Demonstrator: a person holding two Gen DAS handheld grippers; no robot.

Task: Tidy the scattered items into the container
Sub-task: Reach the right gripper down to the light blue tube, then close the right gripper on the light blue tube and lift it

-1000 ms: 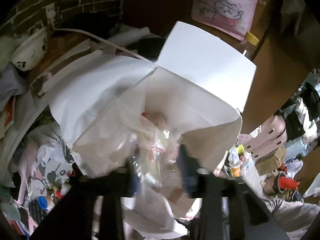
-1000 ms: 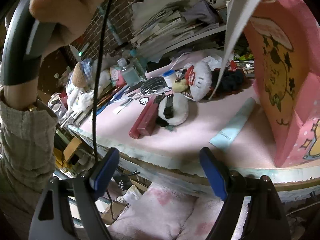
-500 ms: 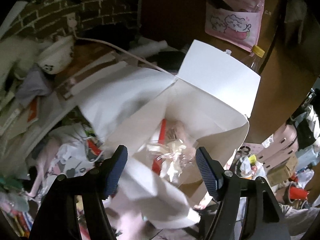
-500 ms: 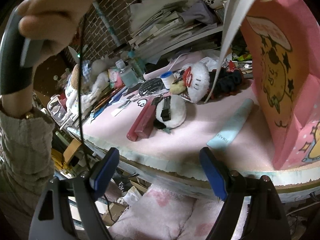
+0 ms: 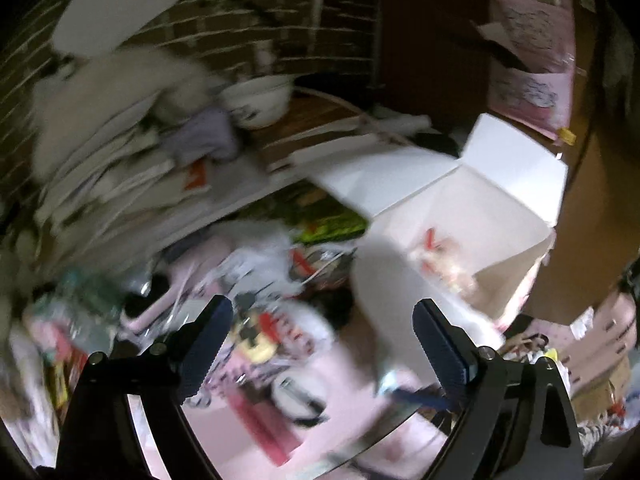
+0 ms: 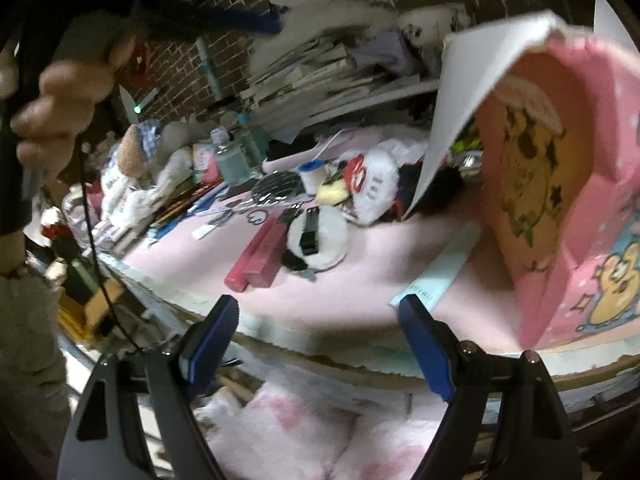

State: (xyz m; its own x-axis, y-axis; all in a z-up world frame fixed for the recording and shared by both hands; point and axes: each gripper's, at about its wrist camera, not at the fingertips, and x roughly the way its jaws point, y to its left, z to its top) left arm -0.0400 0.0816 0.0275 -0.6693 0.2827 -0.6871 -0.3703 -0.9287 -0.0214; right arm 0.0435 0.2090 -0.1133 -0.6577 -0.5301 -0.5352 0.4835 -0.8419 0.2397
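- Left gripper (image 5: 322,344): jaws seen wide and opening, nothing between the blue pads; view heavily motion-blurred.
- Right gripper (image 6: 316,344): jaws seen wide apart, nothing held; hung off the table edge (image 6: 328,340), above a pink-and-white fluffy fabric (image 6: 304,432).
- Container: pink box (image 6: 568,208) printed with yellow cartoon characters, stood at the right of the pink table top, white flaps (image 5: 516,164) open; clear-wrapped items with a red piece (image 5: 440,256) seen inside it from the left wrist view.
- Scattered items on the table, apart from the box: red-pink long case (image 6: 260,256), white round puff with black clip (image 6: 318,238) touching it, white plush with red mark (image 6: 372,184), blue-capped small jar (image 6: 312,174), black mesh disc (image 6: 278,188), clear bottle (image 6: 228,156).
- Pale blue strip (image 6: 444,268) lying just beside the box; small print on its end noted, too blurred to be read.
- Marks resembling "1 0 1" on the white plush; reading not certain.
- A person's hand (image 6: 68,92) seen at upper left in the right wrist view, wrapped on a dark handle, a black cable (image 6: 94,248) hanging from it.
- Stacked papers (image 6: 320,68) and brick wall (image 6: 224,8) behind; no legible writing there.
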